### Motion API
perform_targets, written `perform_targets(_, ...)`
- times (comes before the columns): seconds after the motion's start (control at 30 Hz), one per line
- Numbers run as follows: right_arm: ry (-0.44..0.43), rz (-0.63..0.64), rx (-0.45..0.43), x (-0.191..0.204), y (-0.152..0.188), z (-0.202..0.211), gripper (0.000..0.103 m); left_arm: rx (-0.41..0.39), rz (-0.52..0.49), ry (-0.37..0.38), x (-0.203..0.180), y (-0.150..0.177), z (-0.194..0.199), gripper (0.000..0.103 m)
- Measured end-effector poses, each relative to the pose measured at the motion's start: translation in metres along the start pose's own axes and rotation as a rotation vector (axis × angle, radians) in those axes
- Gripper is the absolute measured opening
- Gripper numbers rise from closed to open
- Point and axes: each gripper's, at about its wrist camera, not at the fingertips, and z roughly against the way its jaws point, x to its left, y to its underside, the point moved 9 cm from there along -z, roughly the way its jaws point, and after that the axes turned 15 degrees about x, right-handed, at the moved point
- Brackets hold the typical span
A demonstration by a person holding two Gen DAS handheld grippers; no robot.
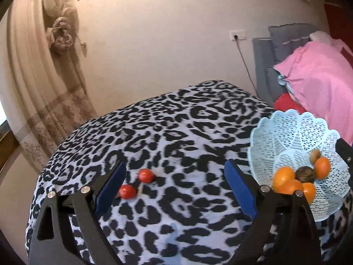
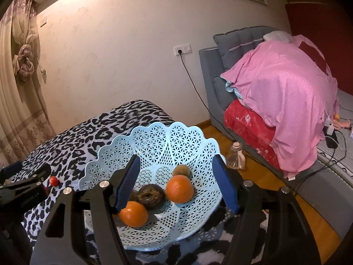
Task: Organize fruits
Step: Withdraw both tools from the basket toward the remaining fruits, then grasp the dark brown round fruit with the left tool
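So, up close in the left wrist view the left gripper [image 1: 174, 187] has its jaws spread wide with nothing between them, hovering low over the leopard-print worktop [image 1: 176, 132]. Right by its left blue pad sit two small red tomatoes [image 1: 127, 191] [image 1: 145, 175], both out on the cloth, close together, the nearer one partly tucked behind the pad. Neither is gripped.

Over on the other side, the right gripper [image 2: 179, 184] is also released, jaws wide apart, hanging above the light blue lattice basket [image 2: 154, 141]. The basket sits at the right end of the worktop, near its edge. Inside it, nearest first: an orange [image 2: 133, 213] right under the left pad, a dark wrinkly fruit [image 2: 151, 195] touching it, then another orange [image 2: 179, 188] and a small brownish fruit [image 2: 181, 170] just behind that one. The left view shows a couple more oranges [image 1: 283, 176] bunched on the near side of the basket, so it's a small pile.

From the right camera you can also catch the left gripper [image 2: 47, 170] at the frame's left edge, with one tomato peeking out beside it.

Further back, a clear plastic bottle [image 2: 235, 155] stands on the wood floor [image 2: 286, 209] past the basket. Behind that is a grey sofa [image 2: 211, 70] heaped with a pink blanket [image 2: 286, 88] over a red one [image 2: 247, 121], and a cream curtain [image 2: 19, 66] tied back on the left.
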Motion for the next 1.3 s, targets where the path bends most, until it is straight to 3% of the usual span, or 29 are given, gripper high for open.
perform_targets(0.63, -0.049, 0.172, 0.007, 0.092, 0.008, 0.011, 0.069, -0.034, 0.108, -0.155, 0.086, 0.019, -0.008, 0.091)
perform_targets(0.87, -0.066, 0.227, 0.025, 0.121, 0.017, 0.007, 0.069, 0.037, 0.171, -0.093, 0.114, 0.031, -0.03, 0.092)
perform_targets(1.03, -0.086, 0.255, 0.051, 0.137, 0.024, 0.001, 0.069, 0.133, 0.269, 0.115, 0.134, 0.04, -0.054, 0.092)
perform_targets(1.3, -0.109, 0.282, 0.078, 0.151, 0.034, -0.006, 0.069, 0.21, 0.418, 0.274, 0.176, 0.051, -0.084, 0.091)
